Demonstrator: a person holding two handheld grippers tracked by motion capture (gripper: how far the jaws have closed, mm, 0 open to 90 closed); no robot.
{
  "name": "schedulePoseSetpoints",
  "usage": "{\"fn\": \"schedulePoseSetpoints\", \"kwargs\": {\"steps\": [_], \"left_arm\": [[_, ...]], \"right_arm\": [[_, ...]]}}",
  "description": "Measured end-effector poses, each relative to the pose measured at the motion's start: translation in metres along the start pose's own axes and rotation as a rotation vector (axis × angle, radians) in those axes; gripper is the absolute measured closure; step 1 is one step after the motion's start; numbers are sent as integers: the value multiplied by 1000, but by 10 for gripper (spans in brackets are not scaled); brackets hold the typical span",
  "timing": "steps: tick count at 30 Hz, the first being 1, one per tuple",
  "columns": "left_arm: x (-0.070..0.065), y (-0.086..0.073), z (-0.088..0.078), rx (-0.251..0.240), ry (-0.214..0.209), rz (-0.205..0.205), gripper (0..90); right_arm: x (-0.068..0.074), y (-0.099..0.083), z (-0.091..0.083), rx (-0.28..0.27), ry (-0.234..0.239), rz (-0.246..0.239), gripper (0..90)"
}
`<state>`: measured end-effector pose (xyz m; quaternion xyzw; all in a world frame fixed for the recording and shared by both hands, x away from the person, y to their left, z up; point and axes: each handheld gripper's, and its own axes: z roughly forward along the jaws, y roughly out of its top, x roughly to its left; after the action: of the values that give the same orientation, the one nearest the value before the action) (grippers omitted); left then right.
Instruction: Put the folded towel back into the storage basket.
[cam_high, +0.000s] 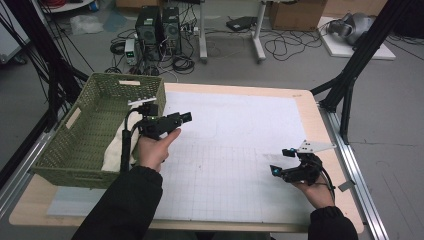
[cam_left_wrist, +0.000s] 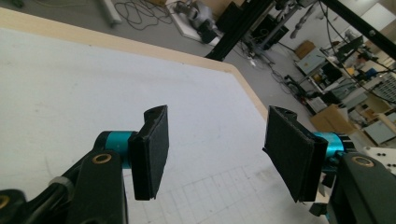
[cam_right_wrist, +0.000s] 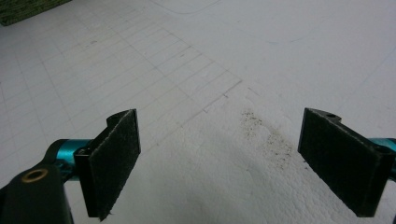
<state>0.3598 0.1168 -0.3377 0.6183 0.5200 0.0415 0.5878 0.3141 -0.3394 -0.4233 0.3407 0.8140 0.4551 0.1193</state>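
Beside the green basket (cam_high: 95, 127) at far left: left gripper (cam_high: 184, 118), jaws wide, empty. Inside the basket: white cloth (cam_high: 116, 149). Near right on the bench (cam_high: 240, 150): right gripper (cam_high: 276, 170), jaws wide, empty.

L gripper (cam_high: 186, 117) raised, R gripper (cam_high: 274, 169) low (both jaws wide apart).

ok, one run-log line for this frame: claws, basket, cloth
left claw: open, empty, beside basket | right claw: open, empty, over white mat | cloth: in basket
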Motion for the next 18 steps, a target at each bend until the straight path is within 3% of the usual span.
{"fn": "schedulePoseSetpoints", "kwargs": {"steps": [11,18], "left_arm": [[-6,-9,11,19,-25,-4,405],[-11,-14,15,19,-18,14,406]], "right_arm": [[0,0,1,-1,3,1,123],[0,0,2,2,7,-2,123]]}}
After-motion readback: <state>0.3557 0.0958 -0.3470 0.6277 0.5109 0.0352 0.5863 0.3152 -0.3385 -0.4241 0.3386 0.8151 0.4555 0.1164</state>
